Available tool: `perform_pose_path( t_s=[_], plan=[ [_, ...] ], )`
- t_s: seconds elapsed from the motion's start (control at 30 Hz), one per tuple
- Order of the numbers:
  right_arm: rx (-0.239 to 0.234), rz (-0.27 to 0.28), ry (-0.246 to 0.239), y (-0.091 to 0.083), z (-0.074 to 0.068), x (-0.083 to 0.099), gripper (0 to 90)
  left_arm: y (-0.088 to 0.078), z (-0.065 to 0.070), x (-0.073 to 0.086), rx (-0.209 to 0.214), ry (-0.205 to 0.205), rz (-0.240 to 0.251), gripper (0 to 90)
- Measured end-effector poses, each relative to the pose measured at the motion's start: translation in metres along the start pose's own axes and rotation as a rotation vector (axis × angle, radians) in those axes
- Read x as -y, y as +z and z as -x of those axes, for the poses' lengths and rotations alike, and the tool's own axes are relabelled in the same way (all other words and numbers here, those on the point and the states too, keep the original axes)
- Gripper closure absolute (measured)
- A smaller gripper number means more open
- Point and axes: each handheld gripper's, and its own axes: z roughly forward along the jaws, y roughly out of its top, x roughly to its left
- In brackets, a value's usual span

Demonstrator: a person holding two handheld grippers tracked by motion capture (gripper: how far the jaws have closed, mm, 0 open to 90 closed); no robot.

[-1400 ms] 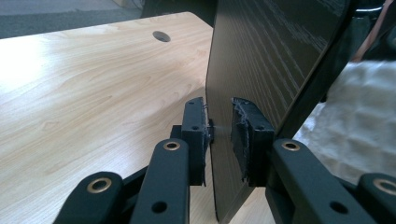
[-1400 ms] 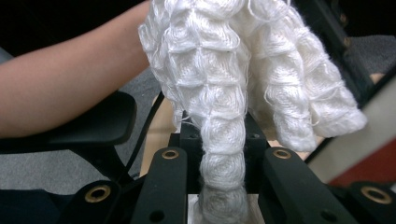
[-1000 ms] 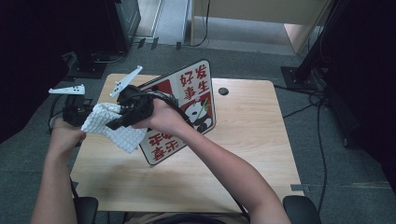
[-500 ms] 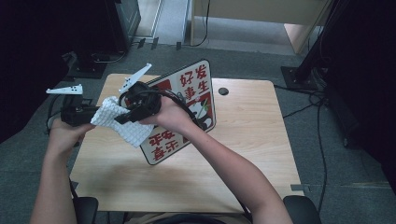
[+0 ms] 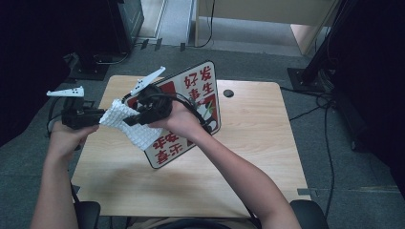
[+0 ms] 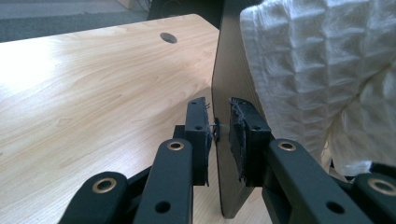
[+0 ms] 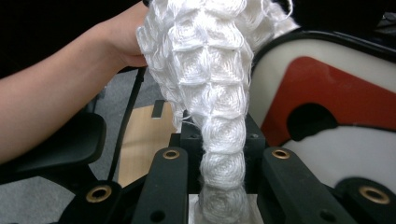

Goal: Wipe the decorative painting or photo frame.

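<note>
White waffle cloth [image 5: 129, 125], pinched in the right gripper [image 5: 139, 116], is sliding leftward across the sign board [image 5: 193, 102] clamped by the left gripper [image 6: 219, 133], wiping underway.

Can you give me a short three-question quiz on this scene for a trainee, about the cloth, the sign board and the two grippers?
1. True or false: the sign board lies flat on the wooden table.
2. What is the right gripper clamped on?
A. a cable
B. the white waffle-weave cloth
C. nothing
3. Fill in: the left gripper pinches the board's thin ____.

Key
1. False: it is tilted up, with one edge raised off the table.
2. B: the cloth is bunched between its jaws.
3. Edge: the jaws sit on either side of the dark edge, with the cloth hanging just beside it.
</note>
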Motion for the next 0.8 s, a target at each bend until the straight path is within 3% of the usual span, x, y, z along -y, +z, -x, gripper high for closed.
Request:
perform_pose_path(
  t_s=[0.3, 0.43, 0.63, 0.8],
  plan=[
    [0.011, -0.018, 0.004, 0.001, -0.001, 0.010, 78.3, -0.002, 0.000, 0.000, -0.003, -0.002, 0.006, 77.6],
    [0.011, -0.023, 0.007, 0.002, 0.000, 0.016, 78.4, -0.003, 0.004, -0.002, -0.010, 0.027, 0.005, 77.5],
    [0.009, -0.041, 0.011, 0.006, 0.000, 0.022, 78.4, -0.005, 0.003, -0.002, -0.013, 0.015, -0.002, 75.6],
    [0.007, -0.055, 0.015, 0.010, 0.000, 0.028, 78.4, -0.013, 0.001, -0.001, -0.017, 0.001, 0.029, 73.8]
  ],
)
